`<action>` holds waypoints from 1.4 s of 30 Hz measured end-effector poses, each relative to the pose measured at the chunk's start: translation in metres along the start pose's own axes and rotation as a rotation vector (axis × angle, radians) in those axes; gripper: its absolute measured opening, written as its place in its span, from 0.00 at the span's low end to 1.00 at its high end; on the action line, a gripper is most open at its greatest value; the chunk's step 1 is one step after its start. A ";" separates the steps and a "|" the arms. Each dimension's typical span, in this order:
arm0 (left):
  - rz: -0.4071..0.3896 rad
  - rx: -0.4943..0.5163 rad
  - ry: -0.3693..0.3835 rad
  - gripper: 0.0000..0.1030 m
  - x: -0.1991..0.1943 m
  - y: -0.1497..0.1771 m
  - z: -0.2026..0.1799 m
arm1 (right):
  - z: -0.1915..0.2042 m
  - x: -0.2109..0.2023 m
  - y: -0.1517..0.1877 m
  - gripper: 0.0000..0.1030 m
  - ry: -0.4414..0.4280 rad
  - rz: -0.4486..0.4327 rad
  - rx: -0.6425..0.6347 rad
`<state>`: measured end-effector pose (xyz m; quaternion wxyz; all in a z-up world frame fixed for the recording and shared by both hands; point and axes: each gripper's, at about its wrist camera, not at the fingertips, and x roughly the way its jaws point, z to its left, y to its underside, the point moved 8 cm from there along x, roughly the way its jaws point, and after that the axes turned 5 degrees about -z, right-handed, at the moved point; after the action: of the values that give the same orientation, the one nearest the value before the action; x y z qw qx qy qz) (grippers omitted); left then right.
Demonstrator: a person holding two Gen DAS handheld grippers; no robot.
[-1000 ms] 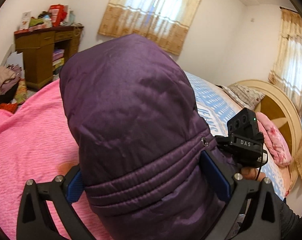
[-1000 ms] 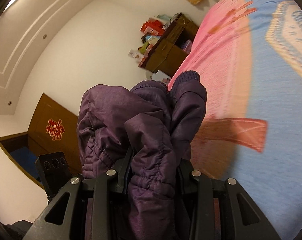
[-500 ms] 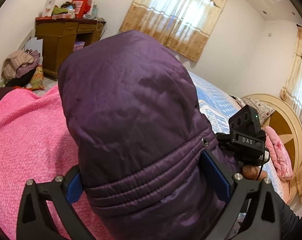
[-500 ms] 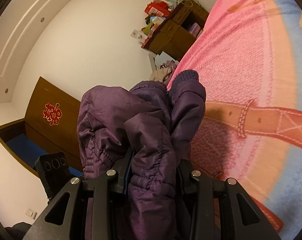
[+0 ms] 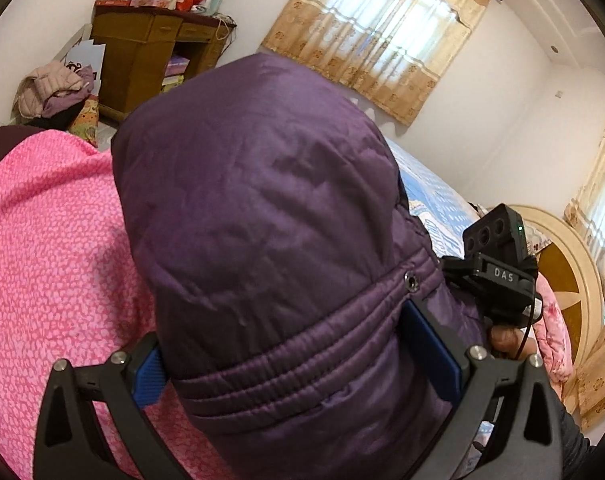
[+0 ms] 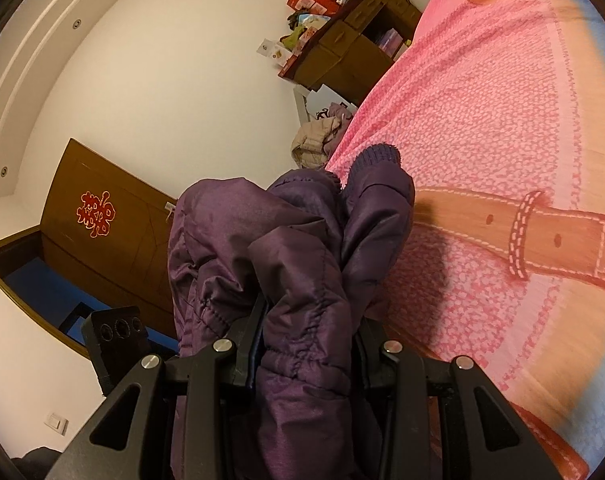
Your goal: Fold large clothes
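Observation:
A purple padded jacket (image 5: 262, 208) hangs bundled above the bed's pink blanket (image 5: 42, 248). In the left wrist view it fills the middle, and my left gripper (image 5: 290, 356) is shut on its thick quilted hem, with both blue pads (image 5: 148, 372) pressed into the sides. In the right wrist view the jacket (image 6: 302, 280) bunches up between the fingers of my right gripper (image 6: 308, 332), which is shut on a gathered fold. A sleeve with a ribbed cuff (image 6: 376, 156) sticks up past that fold. The right gripper's camera block (image 5: 498, 268) and a hand show just right of the jacket.
A wooden desk (image 5: 150, 52) piled with boxes stands past the bed's foot, with a heap of clothes (image 5: 54, 92) on the floor beside it. The round headboard (image 5: 562, 280) and a pink pillow (image 5: 554, 332) lie to the right. A brown door (image 6: 98, 220) is on the left wall.
Both grippers have carried the jacket across the bed toward the pink blanket and its foot end, and the left one has sunk and rolled a little. Both grips are unchanged.

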<state>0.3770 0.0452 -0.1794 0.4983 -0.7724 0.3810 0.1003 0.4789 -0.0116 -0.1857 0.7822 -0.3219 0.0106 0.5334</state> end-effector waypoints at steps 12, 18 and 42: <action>0.006 -0.005 -0.004 1.00 0.004 0.007 0.012 | -0.020 0.011 0.000 0.35 0.026 0.013 0.023; -0.002 -0.012 -0.008 1.00 0.003 0.010 0.011 | -0.034 0.008 0.005 0.39 0.001 0.017 0.063; -0.223 0.308 -0.272 1.00 -0.124 0.007 -0.040 | 0.054 -0.145 0.024 0.70 0.422 -0.319 -0.240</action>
<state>0.2779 0.0711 -0.0985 0.6648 -0.7040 0.2336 0.0886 0.3784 -0.0983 -0.1027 0.7931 -0.5134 0.0591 0.3223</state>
